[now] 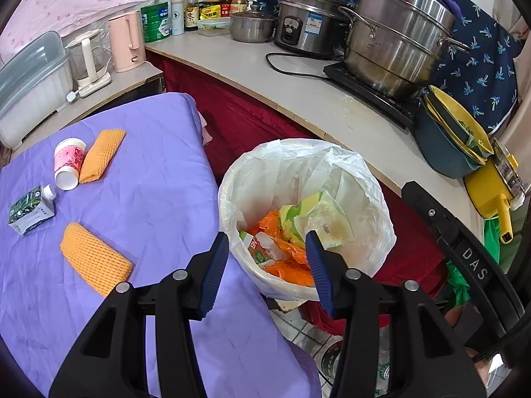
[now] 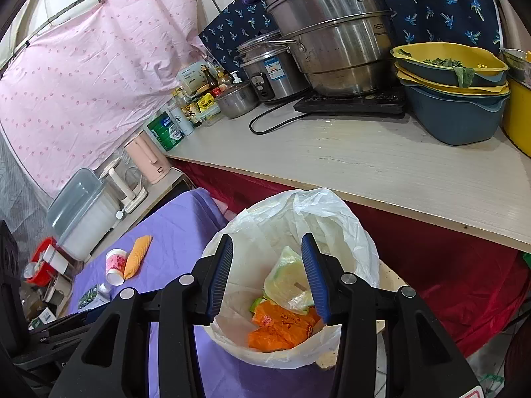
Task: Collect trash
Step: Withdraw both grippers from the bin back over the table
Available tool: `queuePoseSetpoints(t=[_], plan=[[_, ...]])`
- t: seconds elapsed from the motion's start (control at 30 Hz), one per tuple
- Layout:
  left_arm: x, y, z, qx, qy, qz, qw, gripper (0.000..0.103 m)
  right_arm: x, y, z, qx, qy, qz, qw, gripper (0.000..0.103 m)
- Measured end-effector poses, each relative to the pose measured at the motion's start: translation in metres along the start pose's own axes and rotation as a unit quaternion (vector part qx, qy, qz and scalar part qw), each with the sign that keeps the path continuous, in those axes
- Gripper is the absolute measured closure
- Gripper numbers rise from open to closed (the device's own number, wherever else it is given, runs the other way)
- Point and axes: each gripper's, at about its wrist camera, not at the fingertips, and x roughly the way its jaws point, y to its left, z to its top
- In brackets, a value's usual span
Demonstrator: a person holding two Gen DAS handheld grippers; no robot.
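A white bin with a plastic liner (image 1: 371, 199) (image 2: 351, 229) stands beside the purple-covered table (image 1: 159, 172) (image 2: 179, 229). It holds orange wrappers (image 1: 292, 272) (image 2: 278, 328) and a green-yellow packet (image 1: 318, 215) (image 2: 285, 282). On the table lie a pink paper cup (image 1: 69, 162) (image 2: 114, 265), two orange foam sleeves (image 1: 99, 156) (image 1: 94, 260) (image 2: 137, 255) and a small green carton (image 1: 31, 210) (image 2: 91, 297). My left gripper (image 1: 267, 242) is open and empty above the bin's near rim. My right gripper (image 2: 267, 243) is open and empty above the bin.
A white counter (image 1: 298, 93) (image 2: 365, 159) behind the bin carries steel pots (image 1: 395, 39), a rice cooker (image 1: 305, 21), stacked basins (image 2: 454, 99), bottles and a pink kettle (image 1: 126, 41). A red cloth (image 1: 239, 116) hangs below the counter. The other gripper's body (image 1: 464, 252) shows at right.
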Motion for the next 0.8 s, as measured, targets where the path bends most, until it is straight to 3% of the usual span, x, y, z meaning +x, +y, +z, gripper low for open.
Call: queuePoseSetpoints(t=[0.37,0.7,0.8], plan=[[-0.012,0.028,-0.002,-0.027,-0.008,0.008,0.9996,0.055,-0.001,0.030,-0.004,-0.020,0.002,0.014,1.000,0.059],[-0.024,0.081,-0.009,-0.069,-0.015,0.028,0.9971,0.051,0.007,0.072,-0.020,-0.044,0.018,0.032,0.998,0.056],[-0.029,0.101,-0.012,-0.085,-0.019,0.038,0.9955,0.046,0.012,0.088,-0.028,-0.052,0.026,0.040,0.997,0.054]])
